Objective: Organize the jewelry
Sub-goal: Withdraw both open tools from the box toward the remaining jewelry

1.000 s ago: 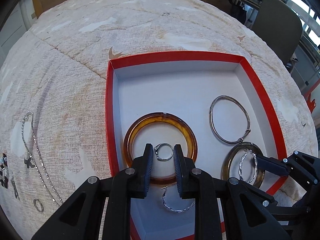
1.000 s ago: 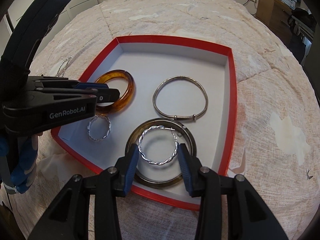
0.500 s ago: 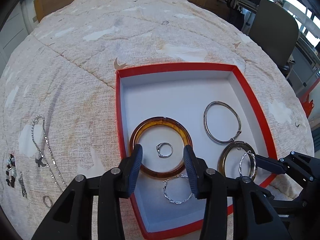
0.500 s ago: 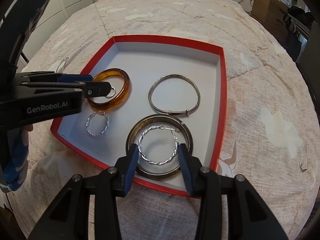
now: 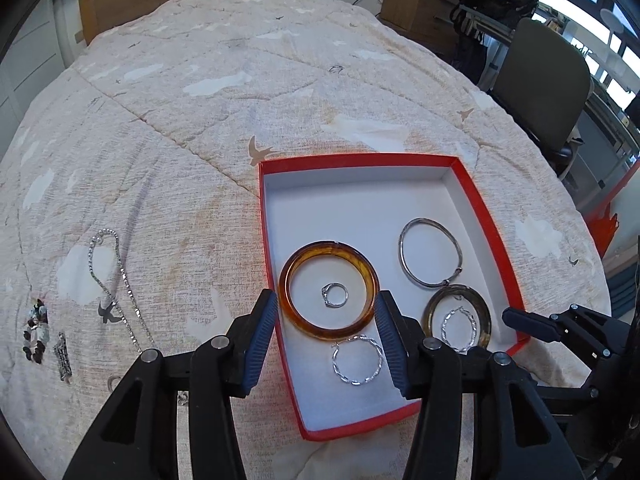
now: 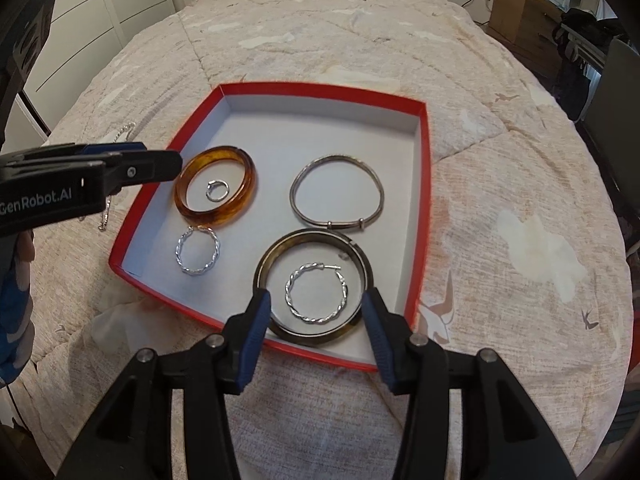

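Observation:
A red box (image 5: 494, 216) (image 6: 425, 184) with a white inside lies on the bed. In it an amber bangle (image 5: 294, 320) (image 6: 248, 192) rings a small silver ring (image 5: 335, 295) (image 6: 217, 191). A thin silver bangle (image 5: 430, 253) (image 6: 337, 191), a dark bangle (image 5: 486, 312) (image 6: 312, 240) around a twisted hoop (image 5: 459, 327) (image 6: 316, 294), and a second twisted hoop (image 5: 357, 360) (image 6: 198, 251) lie beside. My left gripper (image 5: 327, 338) (image 6: 172, 166) is open and empty above the box's near-left part. My right gripper (image 6: 316, 326) (image 5: 516, 318) is open and empty over the dark bangle.
On the quilt left of the box lie a silver chain (image 5: 116, 280), a beaded piece (image 5: 36, 330), a small clasp piece (image 5: 63, 356) and a small ring (image 5: 114, 382). An office chair (image 5: 540, 88) and a wooden cabinet (image 5: 420, 12) stand past the bed's right side.
My left gripper opened, let go of the small silver ring inside the amber bangle, and pulled back and up. My right gripper also drew back slightly, still open.

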Demonstrator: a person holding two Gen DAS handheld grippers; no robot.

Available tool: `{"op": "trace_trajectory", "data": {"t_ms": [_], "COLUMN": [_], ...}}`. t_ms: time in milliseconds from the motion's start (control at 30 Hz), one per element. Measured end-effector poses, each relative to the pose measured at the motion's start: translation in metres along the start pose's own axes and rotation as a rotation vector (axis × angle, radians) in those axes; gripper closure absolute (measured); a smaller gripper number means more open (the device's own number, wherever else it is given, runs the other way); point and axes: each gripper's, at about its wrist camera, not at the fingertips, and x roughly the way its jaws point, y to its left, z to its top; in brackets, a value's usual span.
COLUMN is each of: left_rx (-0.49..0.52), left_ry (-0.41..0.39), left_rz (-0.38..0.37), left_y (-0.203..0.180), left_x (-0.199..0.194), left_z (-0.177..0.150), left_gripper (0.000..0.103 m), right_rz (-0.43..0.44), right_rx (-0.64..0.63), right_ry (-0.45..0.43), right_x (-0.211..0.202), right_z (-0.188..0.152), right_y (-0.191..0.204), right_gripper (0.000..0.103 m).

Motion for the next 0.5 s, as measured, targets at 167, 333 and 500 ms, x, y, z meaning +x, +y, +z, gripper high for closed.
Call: {"op": "trace_trajectory", "data": {"t_ms": [167, 333, 500], "left_rx": [0.002, 0.014, -0.008], "left_ry": [-0.041, -0.082, -0.103], "left_rz": [-0.007, 0.008, 0.033], "left_y": [-0.004, 0.0, 0.017], "left_x": [-0.026, -0.061, -0.101], "left_z": [-0.01, -0.024, -0.041], "left_gripper": [0.053, 0.053, 0.053], "right_rz": [-0.019, -0.029, -0.022], "right_rx": [0.028, 0.043, 0.035], "right_ry": [-0.044, -0.111, -0.19], "right_x": [-0.027, -0.064, -0.103], "right_z": [-0.003, -0.006, -0.007], "right_y": [0.001, 0.011, 0.032], "right_gripper": [0.057, 0.057, 0.057]}}
